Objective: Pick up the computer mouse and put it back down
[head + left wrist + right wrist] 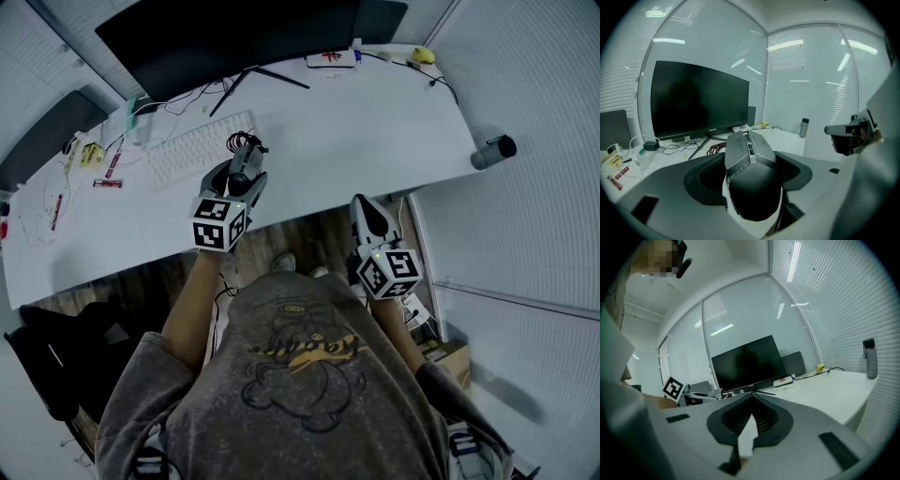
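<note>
A dark grey computer mouse (246,165) sits between the jaws of my left gripper (242,176), which is shut on it. It is held over the white desk (375,122), just right of the keyboard (197,148). In the left gripper view the mouse (751,173) fills the middle, its nose pointing toward the monitor (698,101), and the left gripper (750,161) clamps its sides. My right gripper (373,216) hangs off the desk's front edge, above the floor. In the right gripper view, my right gripper (752,398) is shut with nothing in it.
A wide black monitor (225,37) stands at the back of the desk with cables under it. A power strip (331,59) and a yellow object (424,55) lie at the back right. A grey bottle (494,150) stands at the desk's right end. Small items lie at far left.
</note>
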